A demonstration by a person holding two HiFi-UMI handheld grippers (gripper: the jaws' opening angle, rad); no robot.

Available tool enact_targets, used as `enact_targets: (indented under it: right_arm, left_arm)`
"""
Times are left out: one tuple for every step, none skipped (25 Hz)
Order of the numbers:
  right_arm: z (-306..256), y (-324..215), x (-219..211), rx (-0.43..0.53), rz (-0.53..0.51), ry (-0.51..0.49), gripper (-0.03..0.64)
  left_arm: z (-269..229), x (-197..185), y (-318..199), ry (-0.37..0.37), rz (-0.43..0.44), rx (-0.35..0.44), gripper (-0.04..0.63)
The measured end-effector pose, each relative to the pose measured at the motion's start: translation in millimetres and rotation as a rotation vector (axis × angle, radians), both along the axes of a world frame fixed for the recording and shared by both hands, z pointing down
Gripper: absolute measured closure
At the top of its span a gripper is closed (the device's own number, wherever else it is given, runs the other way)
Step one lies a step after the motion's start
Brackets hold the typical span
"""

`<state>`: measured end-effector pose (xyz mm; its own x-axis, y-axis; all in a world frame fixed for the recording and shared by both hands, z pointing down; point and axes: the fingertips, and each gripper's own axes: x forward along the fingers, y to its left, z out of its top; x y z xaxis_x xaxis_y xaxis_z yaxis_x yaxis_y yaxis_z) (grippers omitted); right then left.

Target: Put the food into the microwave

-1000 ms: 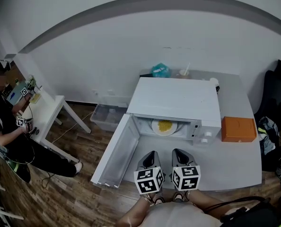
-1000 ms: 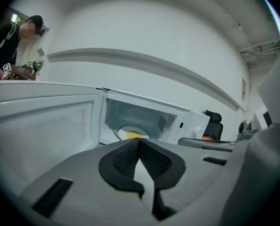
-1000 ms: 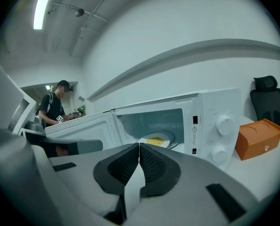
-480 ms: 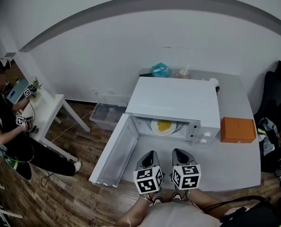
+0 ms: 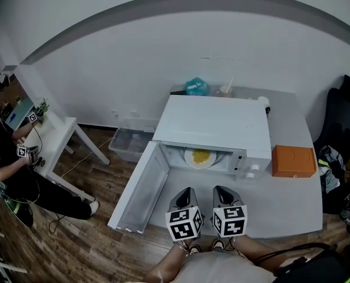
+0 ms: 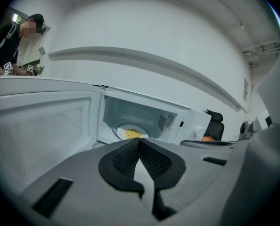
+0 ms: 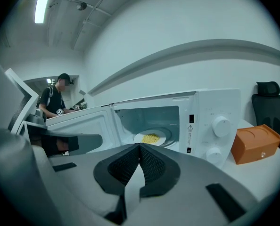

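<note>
- Head view: I have two grippers side by side over the near edge of the grey tabletop [image 5: 284,202]. The left gripper [image 5: 185,193] and right gripper [image 5: 223,191] both point at the one white microwave [image 5: 213,122].
- Its door [image 5: 141,192] stands wide open to the left, and one plate [image 5: 190,157] of yellow food [image 5: 201,156] sits inside the cavity.
- One orange box [image 5: 293,161] lies on the tabletop just right of the microwave. One teal bag [image 5: 197,87] and one cup [image 5: 225,90] stand behind it. One seated person [image 5: 3,158] is at a white desk [image 5: 60,135] far left.
- Left gripper view: the two jaws are pressed together with nothing between them. Past their tips I see the single plate of food in the open microwave.
- Right gripper view: these jaws are closed on nothing as well. The food lies straight ahead inside the microwave, and I count two knobs [image 7: 220,125] on its panel. The orange box is to the right, with one black chair [image 7: 267,102] behind it.
</note>
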<state>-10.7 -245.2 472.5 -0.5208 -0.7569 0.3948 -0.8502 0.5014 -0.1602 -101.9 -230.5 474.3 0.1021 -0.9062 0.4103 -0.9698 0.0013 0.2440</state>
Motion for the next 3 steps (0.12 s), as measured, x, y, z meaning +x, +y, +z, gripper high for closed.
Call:
enact_targets:
  right_arm:
    - [0.0,0.3,-0.2,0.004,-0.002,0.006,0.600]
    - [0.0,0.7,-0.4,0.007,-0.005,0.011,0.600]
    - [0.0,1.1,-0.6,0.010,-0.007,0.015,0.600]
  left_arm:
    - [0.6,-0.1,-0.2,0.002,-0.002,-0.001,0.591]
    - [1.2,-0.3,-0.3,0.003,-0.004,-0.001,0.591]
    - [1.7,-0.4,-0.3,0.005,-0.006,-0.001,0.591]
